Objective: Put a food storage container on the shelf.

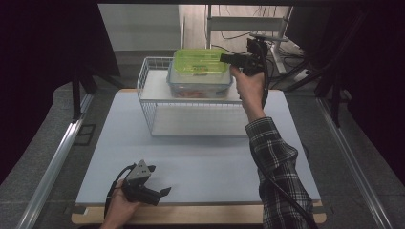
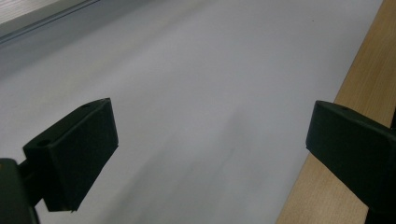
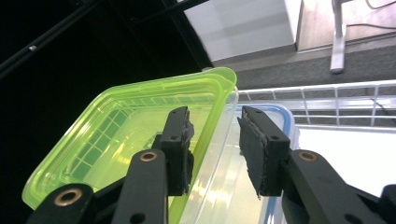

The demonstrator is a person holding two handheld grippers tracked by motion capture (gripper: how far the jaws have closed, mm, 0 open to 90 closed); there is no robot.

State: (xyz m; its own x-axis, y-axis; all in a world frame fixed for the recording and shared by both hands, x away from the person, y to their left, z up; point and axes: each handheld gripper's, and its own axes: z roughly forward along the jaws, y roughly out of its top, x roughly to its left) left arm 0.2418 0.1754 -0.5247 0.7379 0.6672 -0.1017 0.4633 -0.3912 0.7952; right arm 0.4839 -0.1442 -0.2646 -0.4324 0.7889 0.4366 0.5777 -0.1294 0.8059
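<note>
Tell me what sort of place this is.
Probably a lab or recording setup, not a home: a plain white table framed by dark curtains, metal rails on the floor, and cables and stands behind a wire basket holding plastic containers.

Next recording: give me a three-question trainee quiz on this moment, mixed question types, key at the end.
1. True or false: the green container sits on the stacked clear tub in the wire rack.
2. What lies between the right gripper fingers?
A. rack wire
B. green container's rim
C. nothing
3. What does the left gripper hold?

Key: 1 true; 2 B, the fingers straddle it without pressing; 3 nothing, it is open over the table.
</note>
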